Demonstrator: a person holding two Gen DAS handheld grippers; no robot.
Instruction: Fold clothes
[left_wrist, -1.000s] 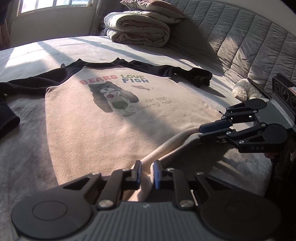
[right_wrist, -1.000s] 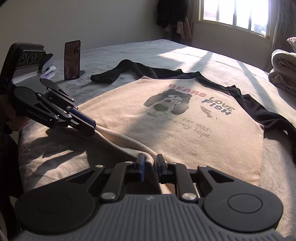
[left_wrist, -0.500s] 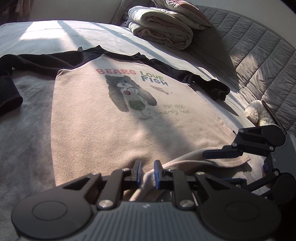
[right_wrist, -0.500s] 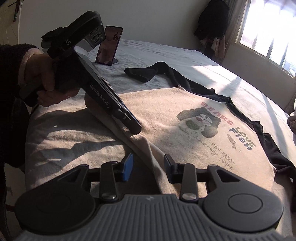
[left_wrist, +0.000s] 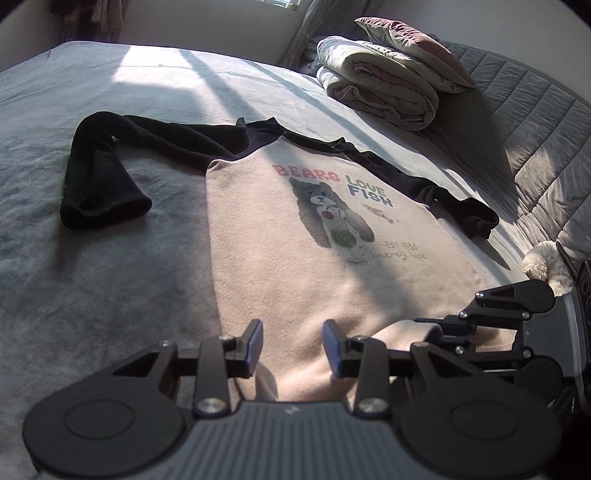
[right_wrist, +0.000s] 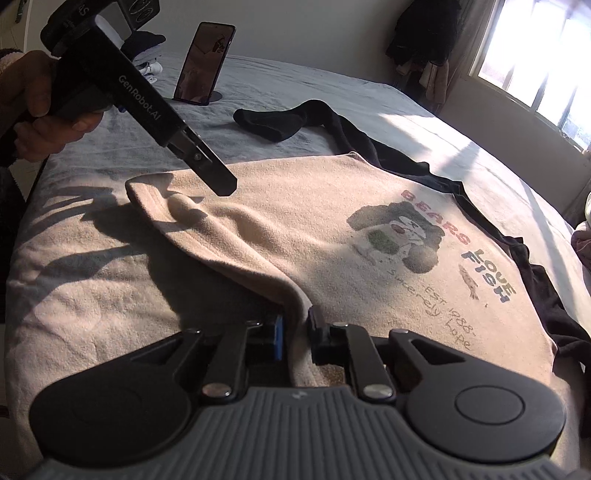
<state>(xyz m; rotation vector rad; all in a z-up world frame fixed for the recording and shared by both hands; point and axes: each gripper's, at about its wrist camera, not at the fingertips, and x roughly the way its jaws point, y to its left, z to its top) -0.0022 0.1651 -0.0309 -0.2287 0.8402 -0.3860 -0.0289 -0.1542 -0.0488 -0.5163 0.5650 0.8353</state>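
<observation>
Left jaws opening, empty; right jaws closing on the hem of the "BEARS LOVE FISH" sweatshirt (right_wrist: 332, 229).

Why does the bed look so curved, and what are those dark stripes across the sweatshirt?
Left wrist view: the fisheye lens bows the bed and darkens the corners; low sun throws shadow bands over the sweatshirt. Right wrist view: the window is blown out white, and the left gripper casts hard shadows on the hem.

Sweatshirt (left_wrist: 295, 258), ahead of the tool: printed "BEARS LOVE FISH" over the bear picture, with script "EST 1988" and a "Sincerely" line beneath. Left tool (right_wrist: 221, 186), body side: "GenRobot.AI" in white.
</observation>
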